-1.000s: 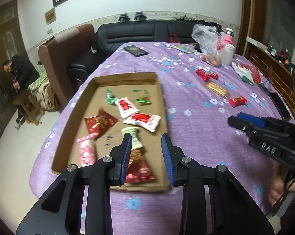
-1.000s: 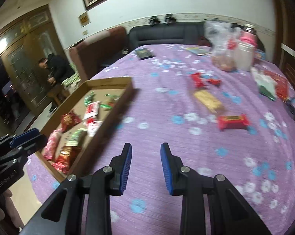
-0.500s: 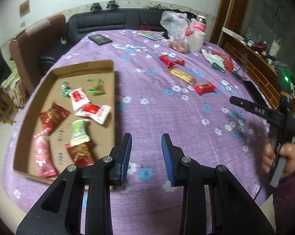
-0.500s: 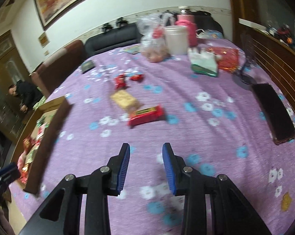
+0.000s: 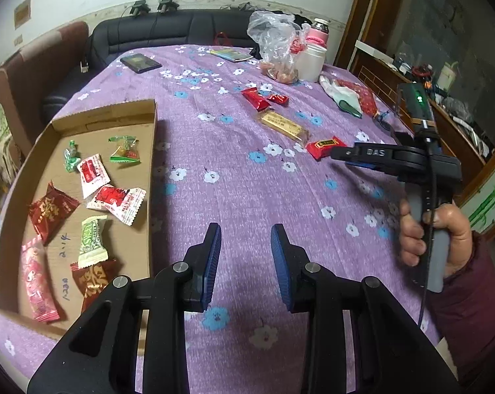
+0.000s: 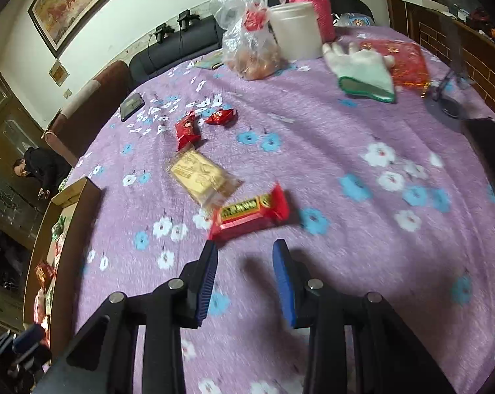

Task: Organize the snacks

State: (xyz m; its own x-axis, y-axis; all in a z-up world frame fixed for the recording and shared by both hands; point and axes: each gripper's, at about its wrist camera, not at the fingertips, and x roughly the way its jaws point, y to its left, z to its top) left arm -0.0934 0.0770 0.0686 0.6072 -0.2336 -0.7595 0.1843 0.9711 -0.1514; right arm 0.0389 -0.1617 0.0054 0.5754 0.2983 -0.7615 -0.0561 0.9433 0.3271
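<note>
On the purple flowered cloth (image 5: 234, 170), the cardboard tray (image 5: 150, 151) lies at the left with wrapped snacks inside; handwriting on its floor is too small to read. The left gripper (image 5: 245, 256) hovers over bare cloth just right of the tray, its jaws narrowly parted and holding nothing. A second ago it hung over the tray's near end, above the snacks; it has since swung right.

Further right, loose snacks lie in a loose row running away across the table: two small red packets (image 6: 201, 124) at the far end, then a gold bar (image 6: 201, 177), then a red bar (image 6: 249, 213) nearest. The red bar's long axis runs left to right in the right wrist view, the right end tilted slightly away; its gold label has print too blurred to read. The right gripper (image 6: 245, 267) is just short of this bar, not touching, jaws apart with nothing between them. A second ago the bar lay well off to its right. In the left wrist view the right gripper's side reads "DAS" (image 5: 375, 152), a hand (image 5: 428, 233) round its handle.
</note>
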